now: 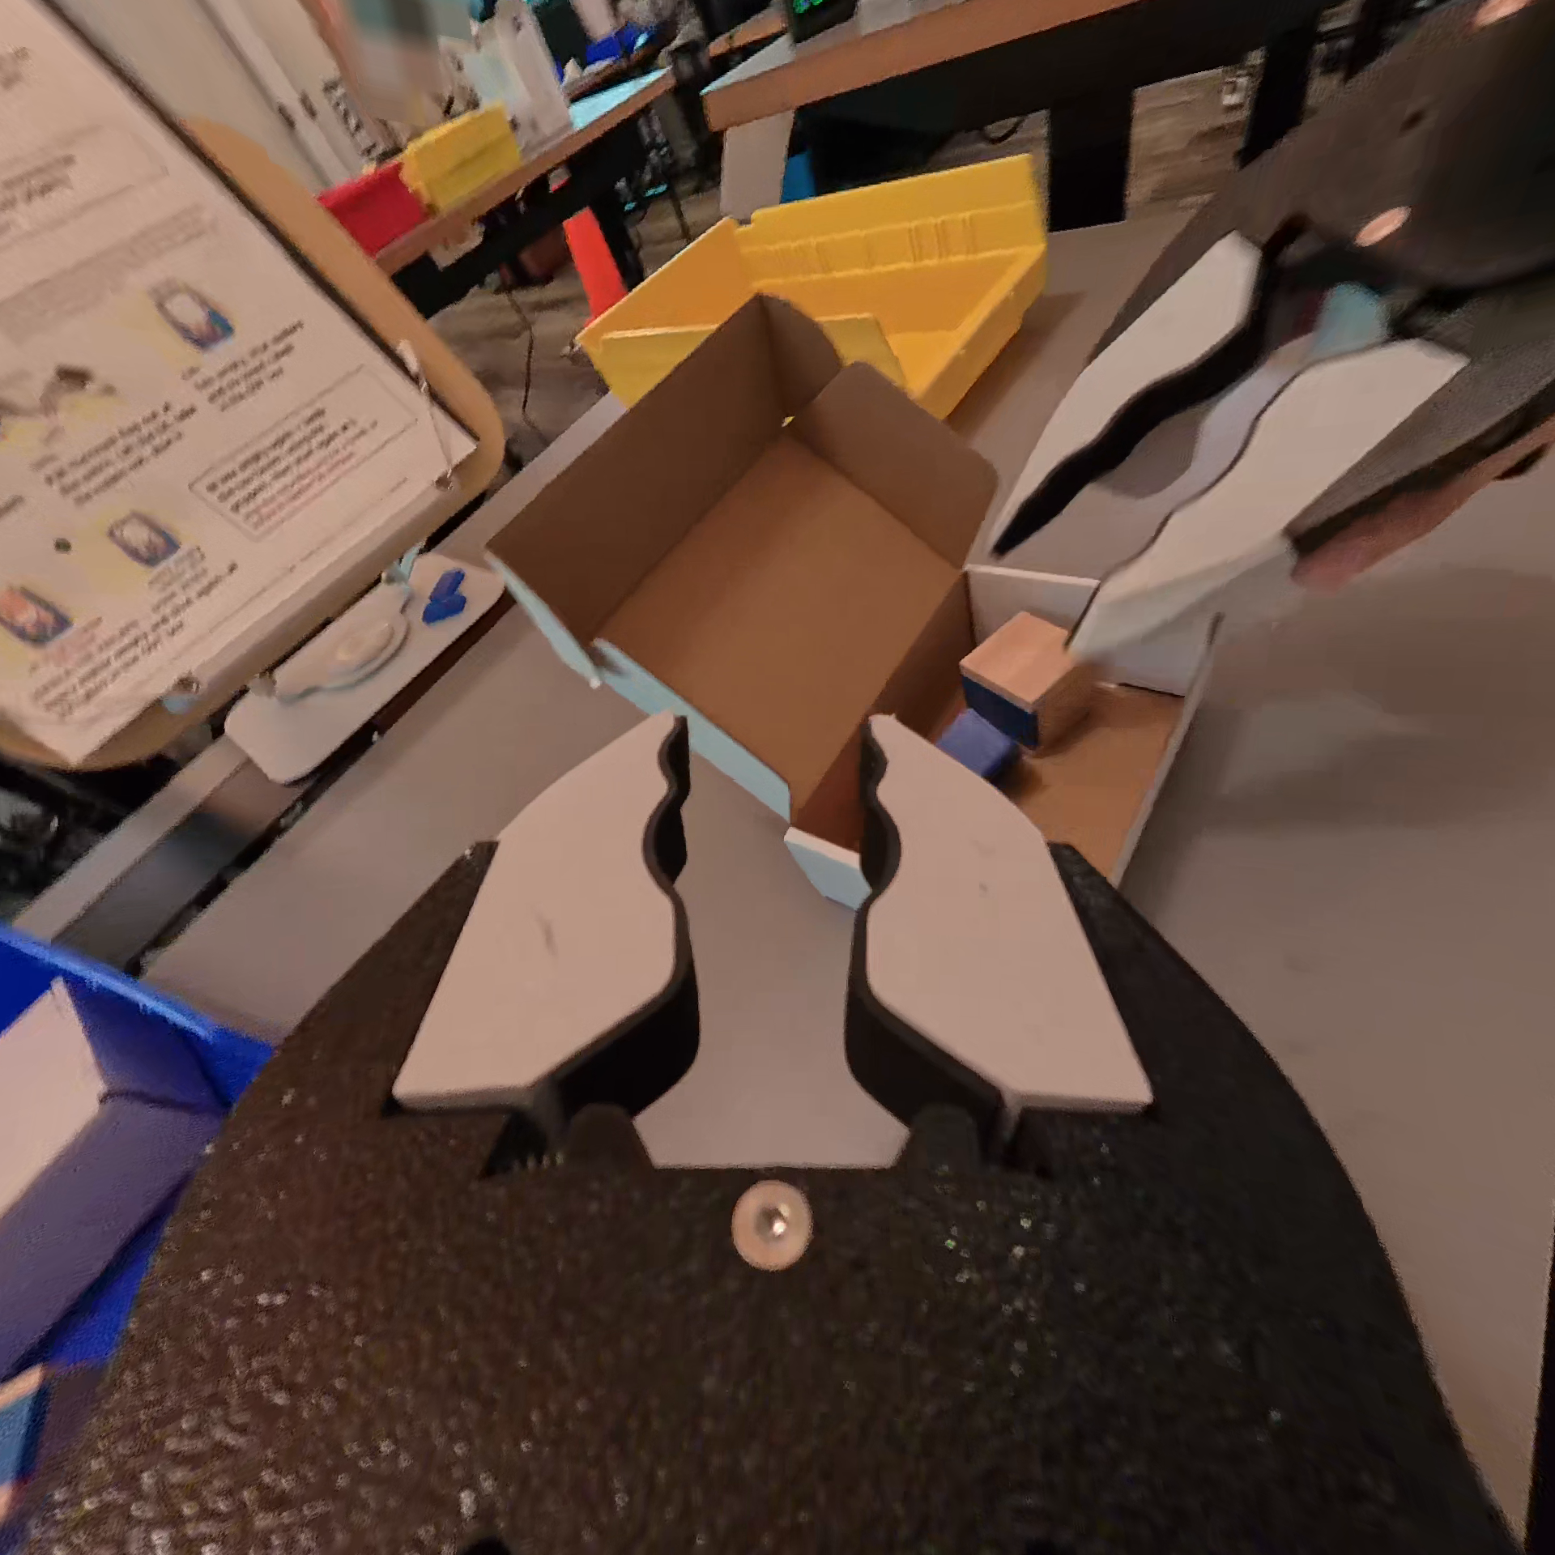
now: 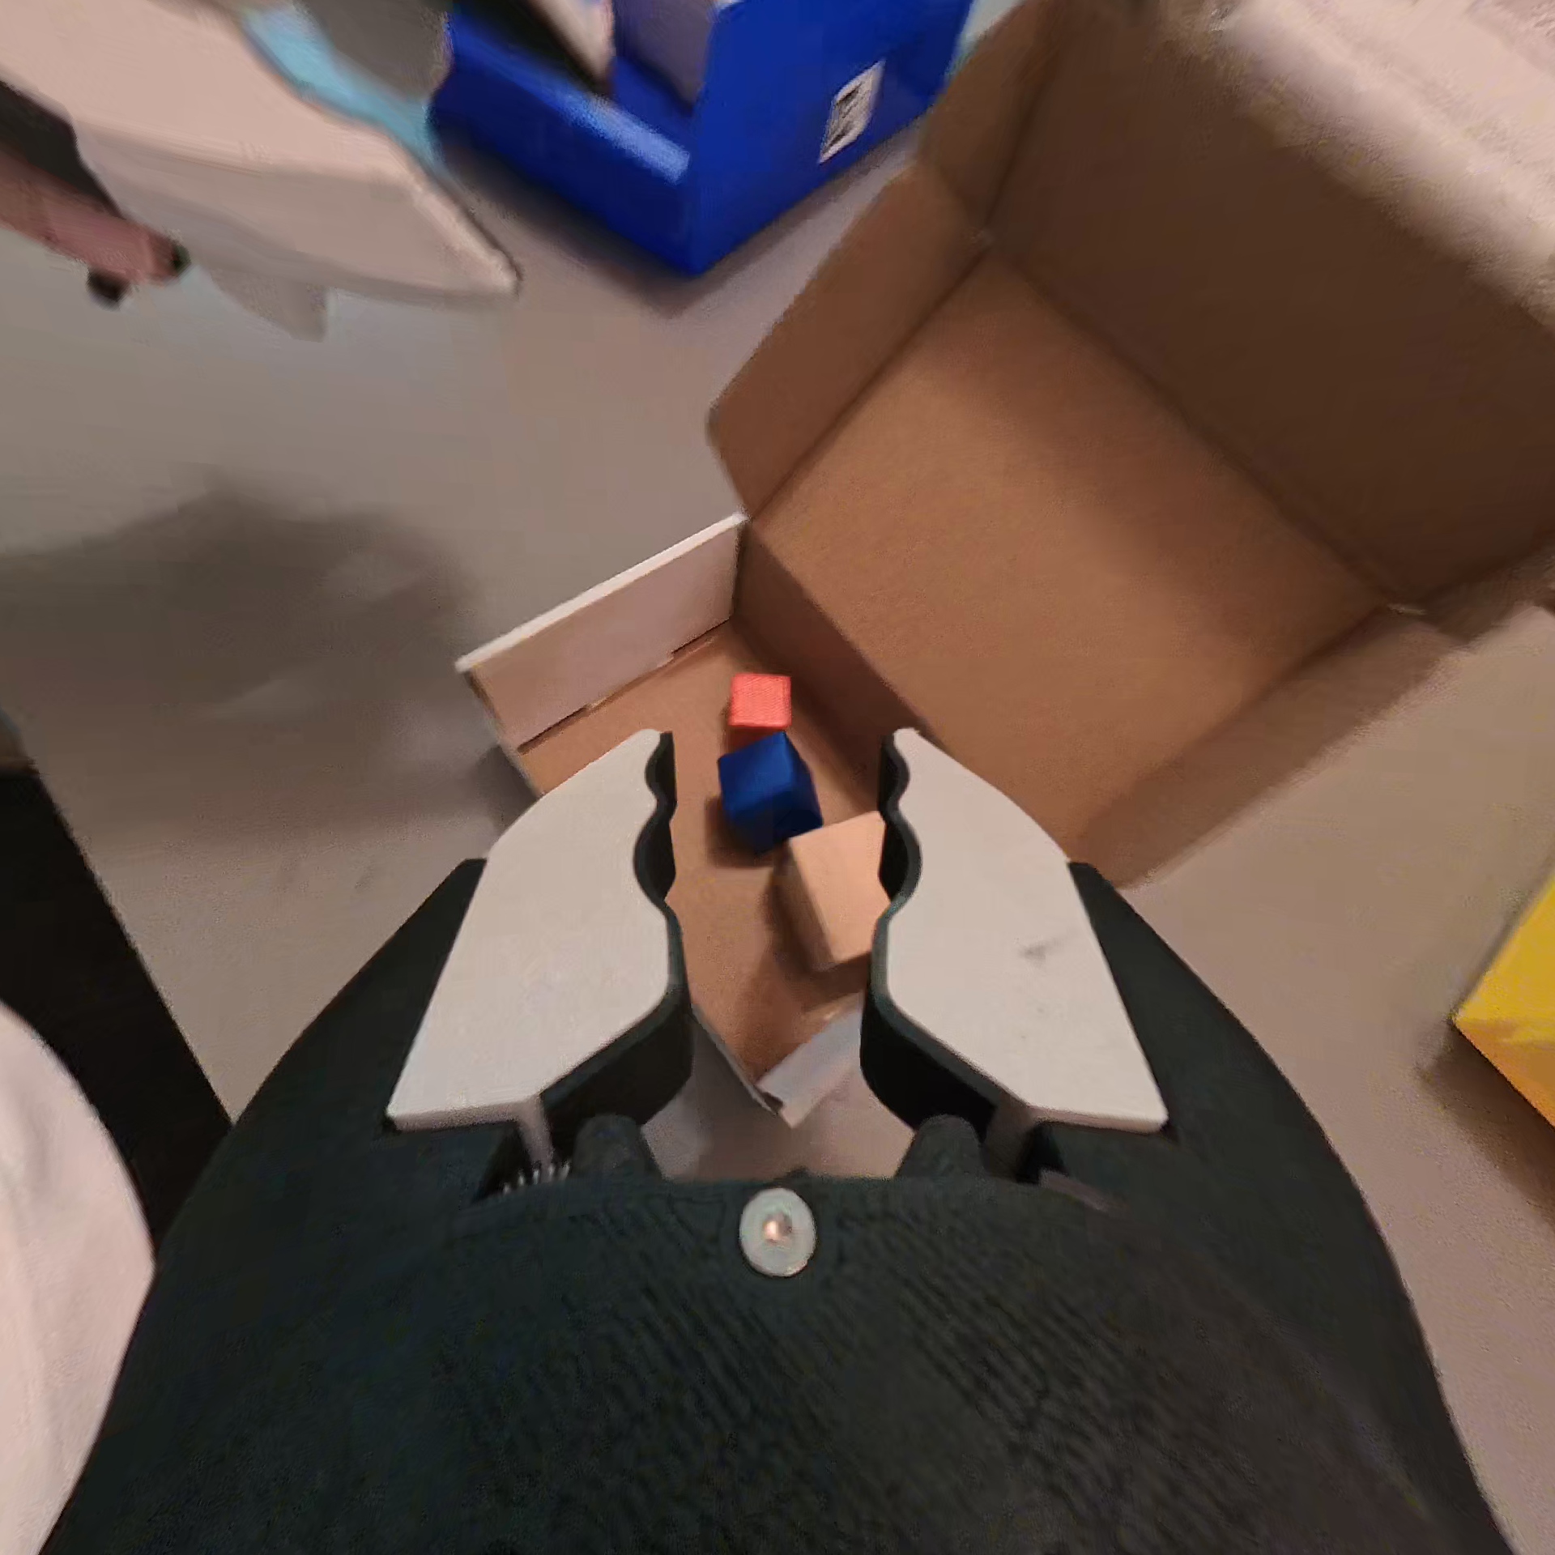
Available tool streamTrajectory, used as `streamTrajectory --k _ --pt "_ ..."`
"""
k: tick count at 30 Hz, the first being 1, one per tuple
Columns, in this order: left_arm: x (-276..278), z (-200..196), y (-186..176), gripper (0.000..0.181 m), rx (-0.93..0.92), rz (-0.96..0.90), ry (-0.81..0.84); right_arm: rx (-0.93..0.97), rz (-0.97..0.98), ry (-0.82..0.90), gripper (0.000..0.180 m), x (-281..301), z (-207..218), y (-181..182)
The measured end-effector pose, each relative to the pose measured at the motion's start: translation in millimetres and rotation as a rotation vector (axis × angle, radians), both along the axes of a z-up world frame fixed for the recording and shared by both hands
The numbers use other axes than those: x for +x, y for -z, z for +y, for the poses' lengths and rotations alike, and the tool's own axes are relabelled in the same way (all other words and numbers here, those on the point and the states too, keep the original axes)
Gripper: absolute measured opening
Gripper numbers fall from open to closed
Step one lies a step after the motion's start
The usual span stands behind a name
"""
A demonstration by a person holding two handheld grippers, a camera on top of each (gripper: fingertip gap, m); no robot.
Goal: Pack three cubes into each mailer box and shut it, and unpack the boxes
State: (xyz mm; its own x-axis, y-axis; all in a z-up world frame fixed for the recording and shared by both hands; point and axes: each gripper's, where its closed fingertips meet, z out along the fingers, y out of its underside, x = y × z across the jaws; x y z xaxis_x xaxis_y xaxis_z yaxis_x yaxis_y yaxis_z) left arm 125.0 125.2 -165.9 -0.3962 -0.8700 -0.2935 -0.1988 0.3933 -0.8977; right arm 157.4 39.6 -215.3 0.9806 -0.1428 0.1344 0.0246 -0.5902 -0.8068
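Left claw (image 1: 774, 757) open, empty | right claw (image 2: 776, 774) open over mailer box (image 2: 1052, 522) | grey table (image 2: 294, 471), workshop benches behind

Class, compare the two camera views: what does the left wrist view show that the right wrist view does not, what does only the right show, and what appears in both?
Only the left wrist view: an instruction sheet on a stand and the whole yellow bin.

Only the right wrist view: the red cube lying in the box.

Both views: the open mailer box with its lid raised, the blue cube, the wooden cube, the blue bin, and both grippers, the left gripper and right gripper, open and empty.
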Motion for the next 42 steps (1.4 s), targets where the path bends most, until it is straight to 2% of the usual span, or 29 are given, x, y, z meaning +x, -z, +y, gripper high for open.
streamTrajectory --k 1,4,7,13,18,20,22,26,34,42 --pt "3 6 2 0.036 -0.027 0.016 -0.039 0.061 0.002 0.054 0.042 10 -5 -10" --pt "10 20 5 0.033 -0.149 0.066 -0.161 0.22 0.005 0.243 0.036 48 -26 -37" --pt "16 23 6 0.029 -0.264 0.096 -0.225 0.27 -0.016 0.345 0.036 78 -36 -46" --pt "36 16 16 0.028 -0.308 0.188 -0.309 0.17 -0.016 0.375 0.032 106 -19 -32" --pt "60 19 26 0.027 -0.288 0.268 -0.375 0.165 -0.02 0.43 0.015 122 -13 -31" --pt "69 21 25 0.021 -0.27 0.27 -0.403 0.164 -0.02 0.435 0.009 125 -11 -29" --pt "76 21 26 0.008 -0.264 0.278 -0.418 0.173 -0.01 0.428 0.007 125 -7 -27" --pt "81 26 28 0.006 -0.194 0.274 -0.461 0.176 -0.021 0.421 0.006 125 -5 -26" --pt "89 48 2 0.003 -0.158 -0.037 -0.592 0.373 -0.11 0.395 0.008 120 14 -48" --pt "53 34 16 0.003 -0.217 -0.268 -0.618 0.556 -0.169 0.4 0.008 87 8 -41"
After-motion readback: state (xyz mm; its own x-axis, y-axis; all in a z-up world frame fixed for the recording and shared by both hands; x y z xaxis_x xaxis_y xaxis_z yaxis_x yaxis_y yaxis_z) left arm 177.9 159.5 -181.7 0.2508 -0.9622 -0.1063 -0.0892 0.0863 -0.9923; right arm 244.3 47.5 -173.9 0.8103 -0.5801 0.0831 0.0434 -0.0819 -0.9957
